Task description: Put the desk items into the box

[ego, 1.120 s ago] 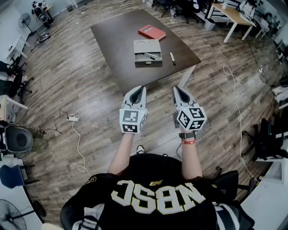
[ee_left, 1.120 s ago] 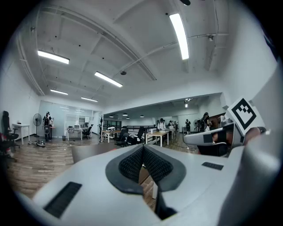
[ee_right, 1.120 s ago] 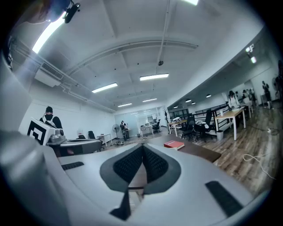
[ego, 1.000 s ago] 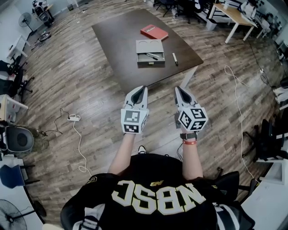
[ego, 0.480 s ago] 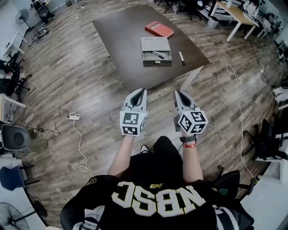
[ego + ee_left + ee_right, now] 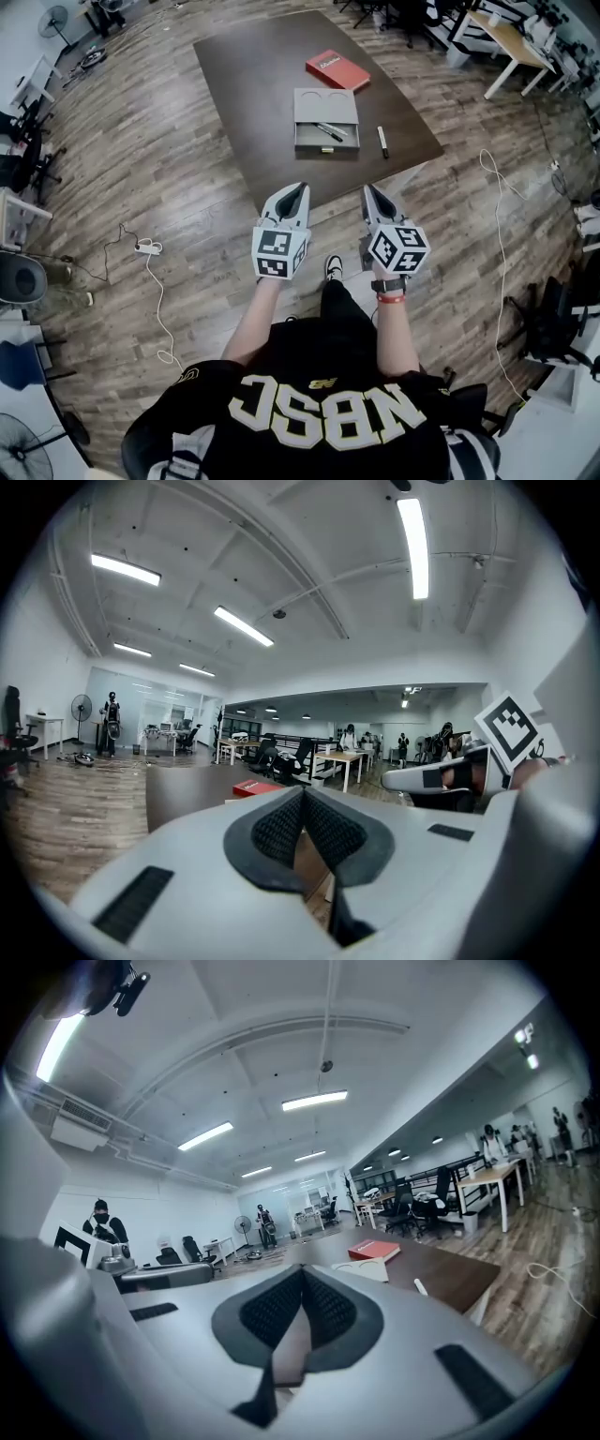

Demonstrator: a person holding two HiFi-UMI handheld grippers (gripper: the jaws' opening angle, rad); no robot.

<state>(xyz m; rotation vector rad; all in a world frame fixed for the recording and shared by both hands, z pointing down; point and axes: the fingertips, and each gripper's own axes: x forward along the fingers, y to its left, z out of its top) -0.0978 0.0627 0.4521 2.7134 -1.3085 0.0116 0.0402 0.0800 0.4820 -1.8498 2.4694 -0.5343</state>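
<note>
On the dark brown table [image 6: 262, 84] stands a grey open box [image 6: 326, 117] with pens [image 6: 330, 131] in it. A red book [image 6: 337, 70] lies behind the box, and a marker [image 6: 382, 141] lies to its right. My left gripper [image 6: 300, 187] and right gripper [image 6: 367, 189] hang side by side in the air short of the table's near corner, both shut and empty. In the left gripper view the shut left gripper [image 6: 303, 794] points at the red book [image 6: 258, 787]. The right gripper view shows the right gripper [image 6: 302, 1274] shut, with the book [image 6: 375, 1250] and marker [image 6: 419, 1286] beyond it.
A power strip [image 6: 147, 248] with cables lies on the wooden floor at the left, and a white cable [image 6: 497, 225] runs along the right. Office chairs [image 6: 553, 319], a light desk [image 6: 511, 37] and fans ring the room. The table leg [image 6: 403, 178] stands by the near corner.
The table with box, book and marker has drawn a little closer and shifted right in the head view. Both grippers stay shut and side by side.
</note>
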